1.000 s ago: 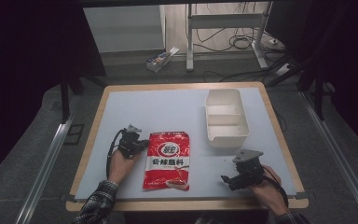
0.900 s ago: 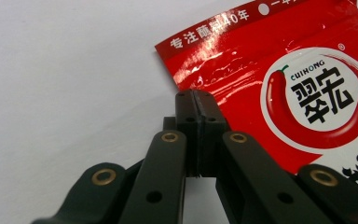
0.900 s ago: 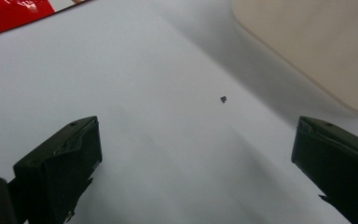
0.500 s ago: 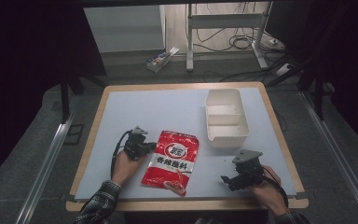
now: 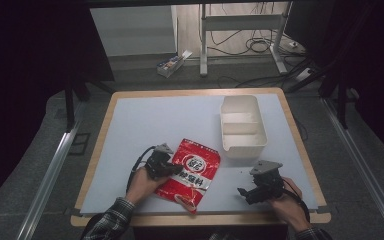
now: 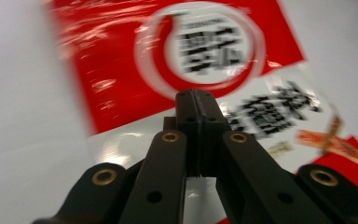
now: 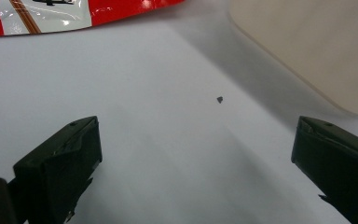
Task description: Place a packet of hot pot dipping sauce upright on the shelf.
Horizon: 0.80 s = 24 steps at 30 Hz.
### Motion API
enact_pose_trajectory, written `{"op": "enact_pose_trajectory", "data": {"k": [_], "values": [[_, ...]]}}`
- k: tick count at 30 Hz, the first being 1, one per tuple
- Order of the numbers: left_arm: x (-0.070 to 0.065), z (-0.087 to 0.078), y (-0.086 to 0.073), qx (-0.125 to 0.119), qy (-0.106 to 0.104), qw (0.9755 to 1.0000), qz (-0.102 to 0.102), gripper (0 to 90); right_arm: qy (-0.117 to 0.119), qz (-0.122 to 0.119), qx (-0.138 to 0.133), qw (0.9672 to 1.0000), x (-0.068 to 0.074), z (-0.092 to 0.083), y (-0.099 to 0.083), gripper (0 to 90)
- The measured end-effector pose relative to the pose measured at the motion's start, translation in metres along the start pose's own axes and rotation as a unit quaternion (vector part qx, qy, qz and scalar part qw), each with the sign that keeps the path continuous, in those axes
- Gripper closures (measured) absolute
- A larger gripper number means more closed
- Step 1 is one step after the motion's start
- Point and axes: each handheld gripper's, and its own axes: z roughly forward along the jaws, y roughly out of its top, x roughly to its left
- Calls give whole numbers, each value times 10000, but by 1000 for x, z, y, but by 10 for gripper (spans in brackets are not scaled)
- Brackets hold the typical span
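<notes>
High view: pouch [image 5: 192, 170] nr table [image 5: 145, 117] edge.

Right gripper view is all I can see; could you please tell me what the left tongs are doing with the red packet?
Observer: The left tongs are shut, with their tips at the left edge of the red packet. I cannot tell whether they pinch it.
Operator: Thank you. Does the packet lie straight?
Observer: No, it lies askew on the table, its top turned toward the white box.
Operator: Is anything in that box?
Observer: Its two compartments look empty.
</notes>
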Motion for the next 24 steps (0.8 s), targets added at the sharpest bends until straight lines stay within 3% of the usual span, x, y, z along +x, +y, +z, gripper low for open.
{"op": "enact_pose_trajectory", "data": {"k": [2,3,4,6,8,11,13,16,19,24], "values": [[2,-2,-1,-51,53,9999,-133,898,-14,-9,2,10000,0,-1,0,15],[8,-7,-4,-116,275,9994,-199,898,-18,-14,1,10000,0,-1,0,15],[8,-7,-4,-116,275,9994,-199,898,-18,-14,1,10000,0,-1,0,15],[21,-16,-7,-256,709,9963,-419,897,-16,-15,0,10000,0,-1,0,15],[32,-21,-9,-381,930,9932,-594,897,-3,-16,14,10000,0,0,0,15],[41,-17,-7,-338,1109,9916,-573,897,-7,-20,27,10000,0,1,0,15],[42,-9,-3,-273,1152,9917,-505,897,-8,-7,30,10000,0,1,0,15],[42,-3,4,-268,1129,9916,-565,897,-11,-4,36,10000,0,1,0,15],[42,0,7,-237,978,9928,-650,898,-1,5,42,10000,0,1,0,15],[38,2,9,-199,938,9935,-608,899,14,-3,63,10000,0,2,-1,15]]}}
